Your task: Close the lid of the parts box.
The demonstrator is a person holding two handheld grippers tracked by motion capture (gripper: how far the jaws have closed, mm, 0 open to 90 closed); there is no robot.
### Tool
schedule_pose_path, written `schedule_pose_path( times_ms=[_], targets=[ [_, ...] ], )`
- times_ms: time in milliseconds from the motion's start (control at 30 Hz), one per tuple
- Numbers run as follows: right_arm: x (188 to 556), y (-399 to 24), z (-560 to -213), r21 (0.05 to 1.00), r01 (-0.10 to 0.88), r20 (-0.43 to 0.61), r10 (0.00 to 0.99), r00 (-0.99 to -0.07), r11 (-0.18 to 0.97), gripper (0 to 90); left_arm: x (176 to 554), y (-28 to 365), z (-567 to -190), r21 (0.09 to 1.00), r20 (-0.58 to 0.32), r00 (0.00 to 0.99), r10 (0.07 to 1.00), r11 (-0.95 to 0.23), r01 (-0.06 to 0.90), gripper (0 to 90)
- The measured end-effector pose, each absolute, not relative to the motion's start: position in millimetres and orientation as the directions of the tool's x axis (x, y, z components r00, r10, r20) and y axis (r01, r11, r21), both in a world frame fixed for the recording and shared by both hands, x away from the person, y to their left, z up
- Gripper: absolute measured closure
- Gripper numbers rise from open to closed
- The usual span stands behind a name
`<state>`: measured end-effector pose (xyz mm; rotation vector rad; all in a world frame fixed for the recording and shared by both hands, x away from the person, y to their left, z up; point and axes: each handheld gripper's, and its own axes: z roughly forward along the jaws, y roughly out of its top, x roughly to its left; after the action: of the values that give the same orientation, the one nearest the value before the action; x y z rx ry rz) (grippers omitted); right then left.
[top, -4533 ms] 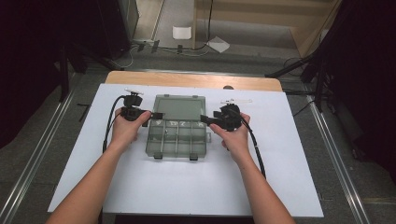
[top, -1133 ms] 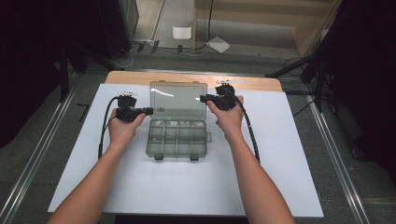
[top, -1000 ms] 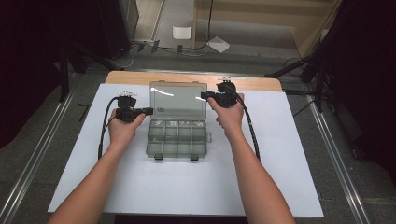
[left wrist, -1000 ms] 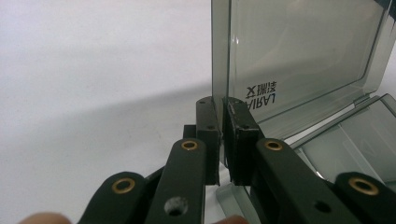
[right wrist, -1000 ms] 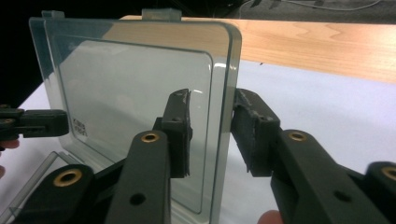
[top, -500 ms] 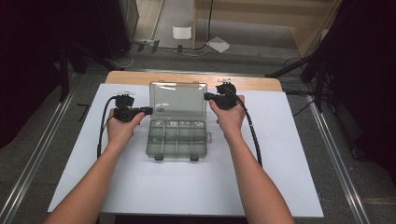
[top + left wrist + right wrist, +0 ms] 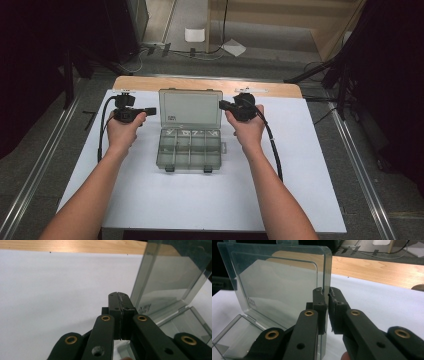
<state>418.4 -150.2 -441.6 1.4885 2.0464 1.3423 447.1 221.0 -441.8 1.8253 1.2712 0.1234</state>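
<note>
Jaws of the right gripper (image 7: 325, 297) are clenched on the right edge of the box lid (image 7: 279, 287), which passes between the two black pads; jaws of the left gripper (image 7: 120, 302) are pressed together with nothing between them, just beside the lid's left edge, having just been closing. In the high view, the left gripper (image 7: 131, 113) and right gripper (image 7: 239, 107) flank the lid, one in each hand.

Hidden or unclear: the box interior is cut off at the lower edge of both gripper views; small print on the lid is too blurred to read; whether the compartments hold anything cannot be told.

Count: one compartment box (image 7: 189, 147), two grippers, two hands, two trailing cables, two dark latches on the box's near edge.

Appearance: the box is of smoky translucent plastic, rectangular with rounded corners; its base is split by dividers into two rows of small compartments. The lid stands open, raised close to upright along the far side of the base, hinged there.

Position: the box lies on the white sheet (image 7: 150, 200) at the middle of the table (image 7: 150, 83), nearer the far edge than the near one.
</note>
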Motion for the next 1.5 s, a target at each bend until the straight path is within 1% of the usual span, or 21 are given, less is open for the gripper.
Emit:
schedule_pose_path(
  times_ms=[267,333,400,533,667,1000,1100,1200,1300,1400,1500],
  targets=[
    [410.2,-151.2,-441.3,0.819,0.570,0.257,0.853,-0.455,0.058,85.3,464.7,216.9,-434.2,0.682,-0.432,0.453,0.779,-0.046,0.730,90.0],
    [409.0,-151.0,-441.7,0.822,0.566,0.256,0.852,-0.456,0.055,85.3,467.0,214.8,-432.2,0.683,-0.430,0.462,0.776,-0.055,0.729,90.0],
    [408.5,-151.2,-441.6,0.826,0.561,0.251,0.849,-0.466,0.064,85.2,468.4,212.9,-431.6,0.676,-0.449,0.460,0.766,-0.046,0.735,90.0],
    [407.5,-151.4,-441.7,0.828,0.556,0.250,0.845,-0.473,0.066,84.8,468.5,209.3,-431.2,0.672,-0.459,0.462,0.759,-0.044,0.739,90.0],
    [405.0,-153.3,-442.8,0.836,0.544,0.251,0.835,-0.490,0.069,84.0,467.0,207.8,-430.3,0.674,-0.452,0.470,0.758,-0.055,0.737,90.0],
    [401.3,-156.7,-442.6,0.823,0.561,0.262,0.816,-0.515,0.089,80.3,462.1,207.4,-424.7,0.697,-0.441,0.506,0.741,-0.073,0.713,90.0],
    [398.5,-160.6,-440.9,0.810,0.583,0.304,0.810,-0.501,0.057,78.2,461.1,209.0,-422.7,0.702,-0.435,0.502,0.747,-0.067,0.709,90.0],
    [394.2,-165.2,-438.9,0.815,0.578,0.313,0.807,-0.501,0.043,77.4,460.7,210.4,-421.9,0.702,-0.435,0.506,0.745,-0.072,0.709,90.0],
    [390.0,-170.9,-436.5,0.821,0.570,0.319,0.807,-0.497,0.027,77.9,459.4,209.9,-420.5,0.704,-0.434,0.516,0.739,-0.080,0.706,90.0],
    [384.7,-173.8,-432.5,0.835,0.549,0.276,0.829,-0.486,0.044,80.5,458.7,209.5,-420.3,0.705,-0.430,0.521,0.737,-0.086,0.704,90.0],
    [383.4,-176.3,-429.7,0.834,0.551,0.283,0.834,-0.473,0.030,86.5,458.3,208.9,-420.8,0.706,-0.429,0.525,0.736,-0.089,0.702,90.0]
  ],
)
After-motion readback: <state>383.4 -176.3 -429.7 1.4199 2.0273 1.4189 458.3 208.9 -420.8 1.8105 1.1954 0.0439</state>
